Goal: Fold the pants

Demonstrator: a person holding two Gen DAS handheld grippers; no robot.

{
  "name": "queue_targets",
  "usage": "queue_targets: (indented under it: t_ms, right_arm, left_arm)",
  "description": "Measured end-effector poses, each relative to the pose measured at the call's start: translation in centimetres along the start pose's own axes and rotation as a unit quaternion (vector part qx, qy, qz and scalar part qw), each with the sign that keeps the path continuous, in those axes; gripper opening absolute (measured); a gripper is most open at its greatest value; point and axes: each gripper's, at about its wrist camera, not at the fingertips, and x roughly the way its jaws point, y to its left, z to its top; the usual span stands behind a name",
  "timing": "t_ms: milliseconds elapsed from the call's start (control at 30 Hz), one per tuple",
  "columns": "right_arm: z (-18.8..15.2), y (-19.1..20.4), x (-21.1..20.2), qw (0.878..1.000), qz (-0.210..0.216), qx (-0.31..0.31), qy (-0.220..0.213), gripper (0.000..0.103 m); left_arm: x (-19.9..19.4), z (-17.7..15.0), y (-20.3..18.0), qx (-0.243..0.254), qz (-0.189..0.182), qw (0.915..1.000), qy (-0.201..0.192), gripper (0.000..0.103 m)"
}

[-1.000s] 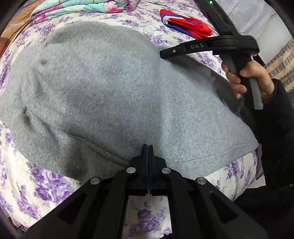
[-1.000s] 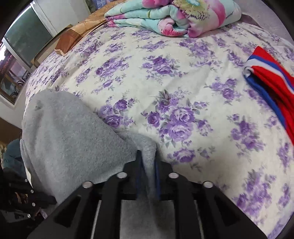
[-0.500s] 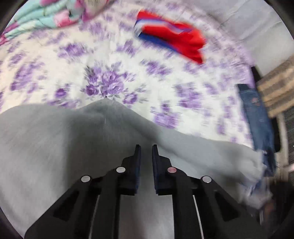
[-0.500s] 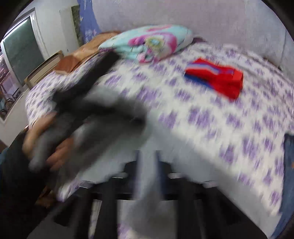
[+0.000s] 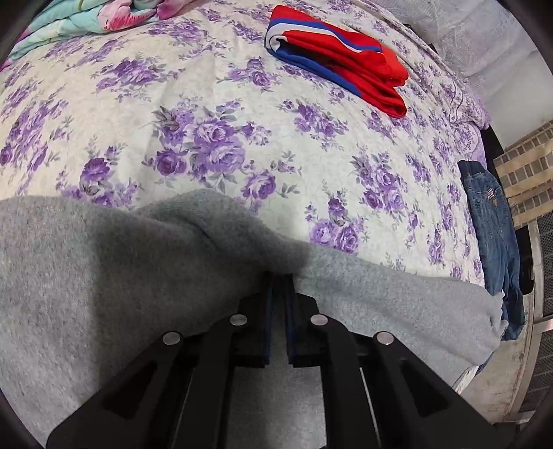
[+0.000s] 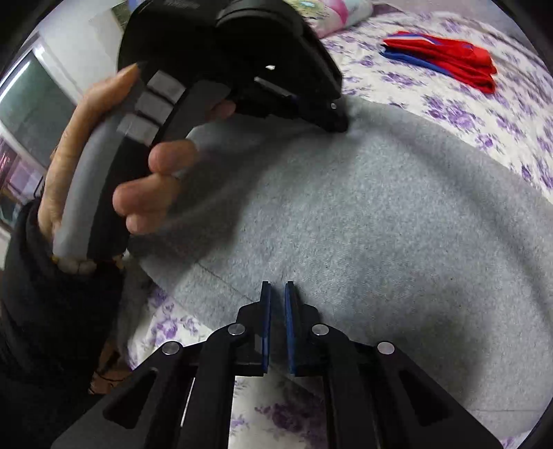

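Grey fleece pants (image 6: 380, 214) lie spread on the flowered bed, also filling the lower left wrist view (image 5: 103, 269). My left gripper (image 5: 278, 279) sits with its tips tucked under a raised fold of the grey cloth, jaws a narrow gap apart; I cannot tell if cloth is pinched. In the right wrist view the left gripper (image 6: 337, 122) touches the pants' far edge, held by a hand. My right gripper (image 6: 276, 288) hovers over the pants' near edge, jaws slightly apart with nothing between them.
Folded red, white and blue pants (image 5: 338, 55) lie at the far side of the bed. A folded pastel quilt (image 5: 86, 17) lies at the far left. Blue jeans (image 5: 494, 235) hang at the bed's right edge.
The right gripper let go of the grey cloth and pulled back over the near edge. The left gripper moved across to the far fold of the pants and its jaws opened slightly.
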Motion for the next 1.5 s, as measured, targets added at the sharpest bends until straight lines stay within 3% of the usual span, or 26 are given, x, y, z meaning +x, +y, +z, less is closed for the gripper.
queue_targets:
  t_ms: [133,200,233,267,367,500,567,633,700,967,1033,1067,1100,1133,1233,1367,1500]
  right_arm:
    - [0.0,0.6,-2.6,1.0,0.005,0.008,-0.021,0.013]
    - [-0.9,-0.1,-5.9,0.998,0.0,0.024,-0.065,0.044]
    - [-1.5,-0.8,-7.5,0.995,-0.012,0.039,-0.088,0.072]
    - [-2.6,-2.3,-9.8,0.99,-0.035,0.065,-0.122,0.077]
    - [-6.0,-6.8,-14.5,0.972,-0.07,0.15,-0.169,0.077]
    - [-12.9,-14.3,-21.2,0.916,-0.095,0.299,-0.248,0.077]
    - [-15.2,-17.4,-22.1,0.896,-0.087,0.354,-0.254,0.077]
    - [-17.0,-19.9,-21.6,0.886,-0.038,0.39,-0.249,0.077]
    - [-17.3,-21.4,-20.4,0.881,-0.001,0.406,-0.244,0.077]
    - [-16.6,-26.0,-14.3,0.867,0.047,0.451,-0.206,0.077]
    - [-15.9,-26.7,-13.4,0.863,0.063,0.448,-0.223,0.079]
    - [-15.6,-26.8,-13.3,0.863,0.068,0.443,-0.232,0.07]
    - [-15.4,-26.9,-13.3,0.862,0.076,0.437,-0.244,0.053]
    - [-15.2,-27.1,-12.9,0.863,0.079,0.435,-0.244,0.022]
    - [-15.3,-27.1,-12.6,0.86,0.081,0.436,-0.254,0.021]
    - [-15.4,-26.3,-13.0,0.872,0.059,0.415,-0.252,0.022]
    - [-15.1,-26.2,-13.2,0.885,0.046,0.397,-0.239,0.023]
  left_arm:
    - [-0.2,-0.1,-0.2,0.006,0.005,1.0,-0.003,0.006]
    - [-1.3,-1.0,-0.4,0.013,0.012,0.9998,-0.01,0.006]
    - [-1.8,-1.5,-0.6,0.015,0.007,0.9998,-0.012,0.006]
    - [-2.6,-2.2,-0.8,0.019,-0.006,0.9997,-0.015,0.006]
    - [-5.3,-5.9,-2.2,0.043,-0.027,0.9978,-0.041,0.008]
    - [-5.4,-10.8,-3.7,0.066,-0.032,0.9968,-0.031,0.009]
    - [-4.4,-12.7,-3.9,0.068,-0.026,0.9972,-0.017,0.009]
    - [-3.3,-13.4,-4.0,0.069,-0.011,0.9975,-0.007,0.009]
    - [-3.2,-13.7,-4.0,0.066,-0.008,0.9977,-0.01,0.009]
    - [-3.4,-14.2,-3.7,0.06,0.0,0.9981,-0.012,0.009]
    - [-3.4,-14.1,-3.7,0.06,0.003,0.9981,-0.011,0.009]
    - [-3.4,-14.0,-3.8,0.06,0.006,0.9981,-0.011,0.009]
    - [-3.5,-14.0,-4.0,0.062,0.009,0.998,-0.011,0.009]
    - [-3.5,-14.1,-4.3,0.066,0.014,0.9976,-0.012,0.009]
    - [-3.9,-14.4,-5.5,0.081,0.005,0.9966,-0.008,0.009]
    - [-4.8,-14.0,-8.2,0.097,-0.019,0.9949,-0.019,0.009]
    - [-3.8,-12.3,-14.0,0.117,-0.048,0.9917,-0.025,0.009]
